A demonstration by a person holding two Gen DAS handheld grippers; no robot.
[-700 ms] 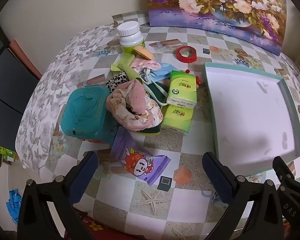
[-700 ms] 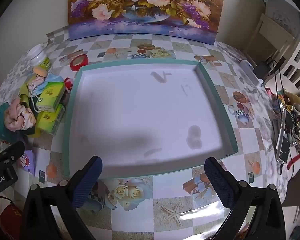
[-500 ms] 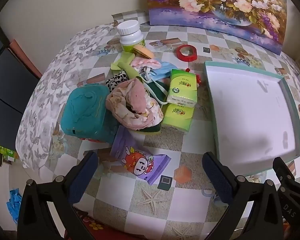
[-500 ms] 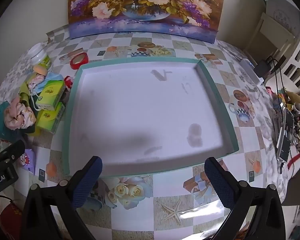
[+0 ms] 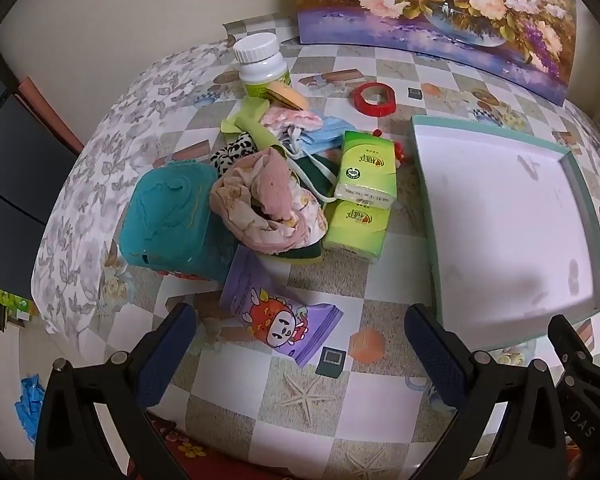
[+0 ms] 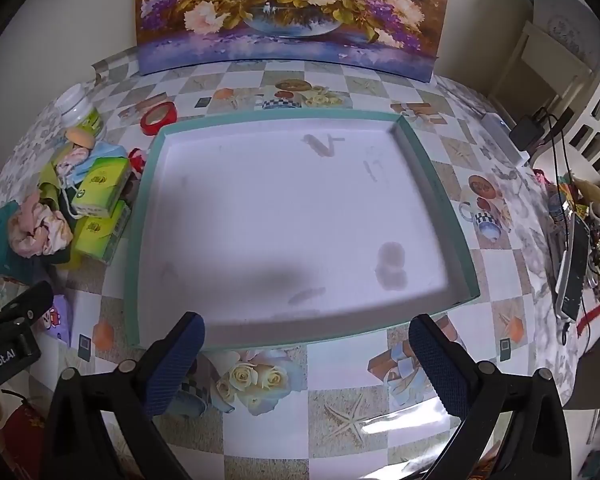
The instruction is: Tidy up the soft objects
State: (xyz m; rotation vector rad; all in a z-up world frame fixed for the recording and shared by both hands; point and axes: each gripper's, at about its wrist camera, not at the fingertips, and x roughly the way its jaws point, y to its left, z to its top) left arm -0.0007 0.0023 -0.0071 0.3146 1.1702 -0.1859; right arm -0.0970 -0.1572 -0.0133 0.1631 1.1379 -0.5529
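Green sponge [image 5: 308, 252] mostly buried under crumpled pink cloth [image 5: 268, 204], flower painting [image 6: 292, 12] cropped at top

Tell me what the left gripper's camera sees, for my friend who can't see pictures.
A heap of soft things sits on a checked table: a teal pouch, a pink floral cloth, two green tissue packs and a purple cartoon packet. An empty white tray lies to the right. The open left gripper hangs above, holding nothing.
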